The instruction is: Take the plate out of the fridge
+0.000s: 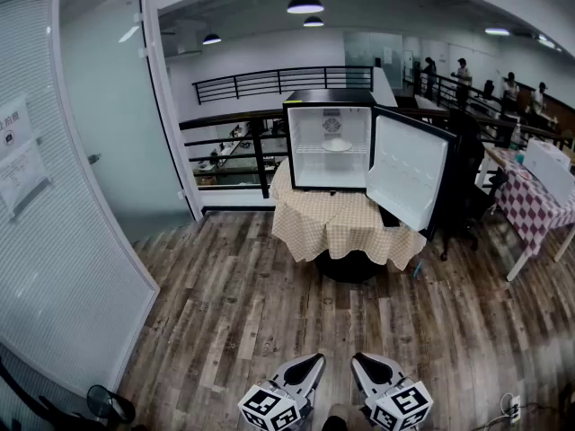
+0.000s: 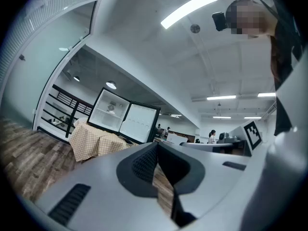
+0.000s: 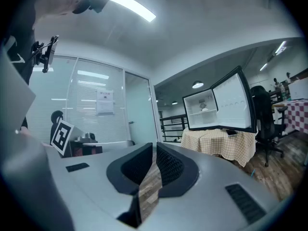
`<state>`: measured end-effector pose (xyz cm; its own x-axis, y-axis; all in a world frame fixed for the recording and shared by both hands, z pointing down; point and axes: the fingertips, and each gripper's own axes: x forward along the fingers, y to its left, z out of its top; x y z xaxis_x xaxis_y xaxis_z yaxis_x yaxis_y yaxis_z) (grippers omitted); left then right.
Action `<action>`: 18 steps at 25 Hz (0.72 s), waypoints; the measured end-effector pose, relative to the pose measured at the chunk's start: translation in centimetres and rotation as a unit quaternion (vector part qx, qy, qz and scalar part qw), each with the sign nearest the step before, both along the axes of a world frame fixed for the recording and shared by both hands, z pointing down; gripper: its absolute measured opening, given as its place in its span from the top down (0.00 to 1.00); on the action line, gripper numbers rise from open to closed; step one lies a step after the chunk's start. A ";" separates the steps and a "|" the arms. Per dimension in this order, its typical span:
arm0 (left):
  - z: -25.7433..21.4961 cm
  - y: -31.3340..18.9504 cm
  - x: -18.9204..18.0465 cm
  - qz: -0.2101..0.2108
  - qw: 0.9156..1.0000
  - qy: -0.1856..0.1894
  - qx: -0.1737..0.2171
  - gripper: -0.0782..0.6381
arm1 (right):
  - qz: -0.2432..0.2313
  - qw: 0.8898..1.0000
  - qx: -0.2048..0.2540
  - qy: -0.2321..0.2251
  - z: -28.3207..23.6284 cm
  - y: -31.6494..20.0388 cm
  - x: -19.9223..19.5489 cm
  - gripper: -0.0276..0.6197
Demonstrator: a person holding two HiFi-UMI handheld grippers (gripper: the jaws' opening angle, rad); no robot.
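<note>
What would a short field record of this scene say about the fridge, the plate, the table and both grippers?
appliance: small black fridge with white inside, standing on the table, door swung open to the right
target: white plate on the shelf inside, untouched
support: round table under a beige checked cloth, on the wooden plank floor
left gripper: jaws together, empty, far from the fridge
right gripper: jaws together, empty, beside the left one

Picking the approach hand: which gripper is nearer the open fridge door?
Right, marginally. The right gripper is well short of the door and below it; the left gripper sits further left.
</note>
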<state>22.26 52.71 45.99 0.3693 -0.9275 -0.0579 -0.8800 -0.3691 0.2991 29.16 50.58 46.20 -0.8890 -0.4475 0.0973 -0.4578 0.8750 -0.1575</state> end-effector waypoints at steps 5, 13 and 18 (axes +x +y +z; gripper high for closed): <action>0.4 -4.0 -1.4 -0.002 1.000 -0.005 -0.006 0.88 | -0.002 1.000 -0.001 -0.009 -0.3 -4.1 -1.8 0.88; 0.3 -9.6 -2.7 -0.003 1.000 -0.003 -0.008 0.88 | -0.013 1.000 0.001 -0.007 -0.4 -9.4 -4.0 0.88; 0.4 -12.6 -3.4 -0.005 1.000 -0.003 -0.012 0.88 | -0.028 1.000 0.001 -0.006 -0.4 -11.8 -4.9 0.88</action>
<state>18.87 40.08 46.34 0.3603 -0.9323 -0.0327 -0.8856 -0.3529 0.3018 24.25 38.79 45.78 -0.9136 -0.3974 0.0863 -0.4064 0.8996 -0.1599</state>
